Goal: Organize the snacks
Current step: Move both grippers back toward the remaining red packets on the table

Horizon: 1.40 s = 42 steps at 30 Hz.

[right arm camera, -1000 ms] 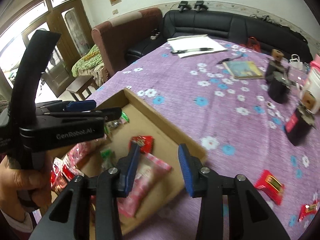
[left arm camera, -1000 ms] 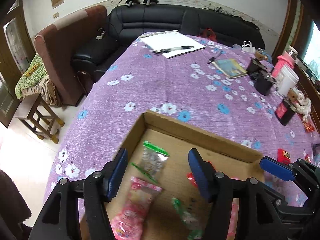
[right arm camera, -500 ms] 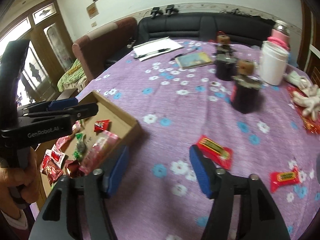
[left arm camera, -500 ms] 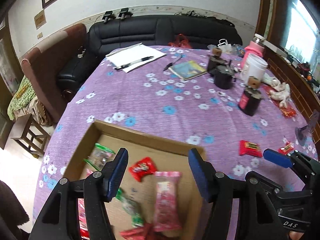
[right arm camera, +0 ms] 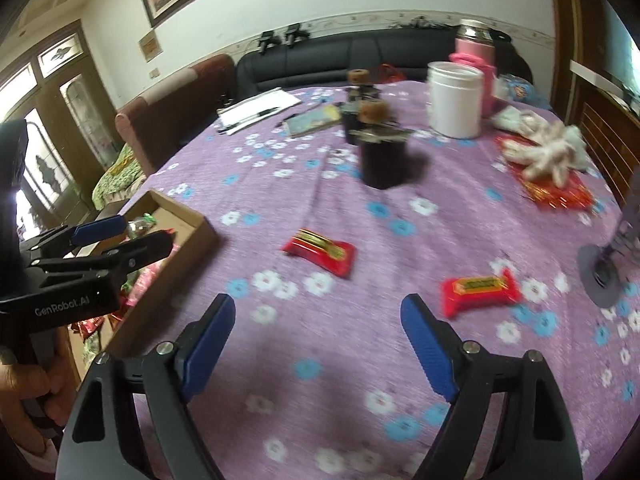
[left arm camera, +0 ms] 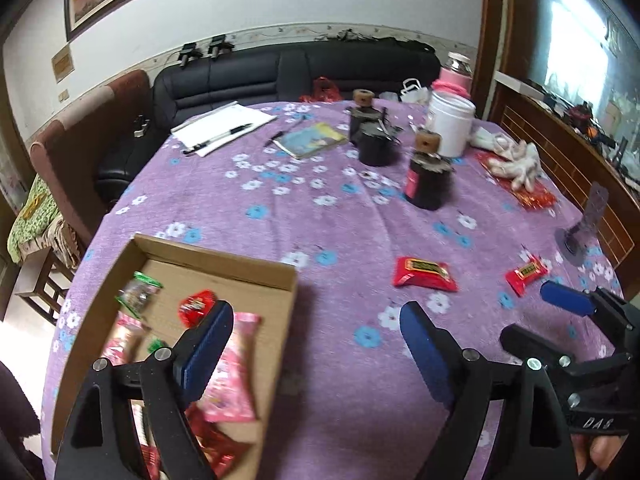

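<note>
A shallow cardboard box (left arm camera: 224, 266) sits at the table's near left and holds several snack packets, among them a pink one (left arm camera: 236, 364); the right wrist view shows it too (right arm camera: 196, 236). Two red snack packets lie loose on the purple flowered cloth: a larger one (left arm camera: 424, 274) (right arm camera: 320, 252) and a smaller one (left arm camera: 526, 274) (right arm camera: 478, 290). My left gripper (left arm camera: 316, 336) is open and empty, over the box's right wall. My right gripper (right arm camera: 318, 328) is open and empty above the cloth, just short of both loose packets.
Two dark jars with cork tops (left arm camera: 426, 180) (left arm camera: 370, 136), a white canister (left arm camera: 450, 126), a pink flask (right arm camera: 474, 62), a booklet (left arm camera: 312, 140), paper with a pen (left arm camera: 222, 128), gloves (left arm camera: 514, 158) and a small grey stand (left arm camera: 580, 232) occupy the table's far and right side. Sofas stand behind.
Both grippers have swung right, away from the box and towards the loose red packets. The right gripper's jaws have widened. Nothing was picked up.
</note>
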Each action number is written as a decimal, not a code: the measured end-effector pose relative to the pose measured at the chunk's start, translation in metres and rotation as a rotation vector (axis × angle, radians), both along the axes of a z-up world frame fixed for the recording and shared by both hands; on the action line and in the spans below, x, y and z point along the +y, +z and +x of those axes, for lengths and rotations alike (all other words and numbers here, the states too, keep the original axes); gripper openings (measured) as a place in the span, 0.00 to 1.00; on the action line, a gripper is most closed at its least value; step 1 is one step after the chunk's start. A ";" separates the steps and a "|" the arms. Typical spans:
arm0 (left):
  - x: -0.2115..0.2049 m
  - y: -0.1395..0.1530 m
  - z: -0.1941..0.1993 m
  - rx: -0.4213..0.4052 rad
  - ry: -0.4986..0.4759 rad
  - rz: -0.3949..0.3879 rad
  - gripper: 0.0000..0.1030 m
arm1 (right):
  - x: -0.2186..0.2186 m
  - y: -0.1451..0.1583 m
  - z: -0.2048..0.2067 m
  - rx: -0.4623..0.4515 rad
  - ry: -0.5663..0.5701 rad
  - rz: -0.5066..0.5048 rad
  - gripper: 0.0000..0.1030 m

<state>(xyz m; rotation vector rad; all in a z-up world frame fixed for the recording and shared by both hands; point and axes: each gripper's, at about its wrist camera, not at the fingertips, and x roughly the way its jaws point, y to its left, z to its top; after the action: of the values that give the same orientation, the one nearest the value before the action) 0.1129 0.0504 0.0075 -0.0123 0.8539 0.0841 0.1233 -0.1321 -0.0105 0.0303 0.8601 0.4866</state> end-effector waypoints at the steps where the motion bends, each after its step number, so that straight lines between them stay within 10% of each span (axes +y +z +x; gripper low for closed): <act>1: -0.004 -0.001 0.000 0.003 -0.006 0.000 0.86 | -0.005 -0.001 -0.001 0.001 -0.009 0.000 0.82; 26: -0.085 -0.059 0.088 0.156 -0.224 0.207 0.86 | -0.084 -0.028 0.018 0.050 -0.132 0.020 0.82; 42: -0.081 -0.081 0.094 0.242 -0.248 0.044 0.81 | -0.072 -0.044 0.044 0.078 -0.146 -0.001 0.81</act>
<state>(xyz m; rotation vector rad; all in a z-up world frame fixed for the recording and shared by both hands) 0.2065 -0.0305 -0.0737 0.1475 1.0885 -0.1316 0.1670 -0.2039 -0.0548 0.1109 0.9269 0.3497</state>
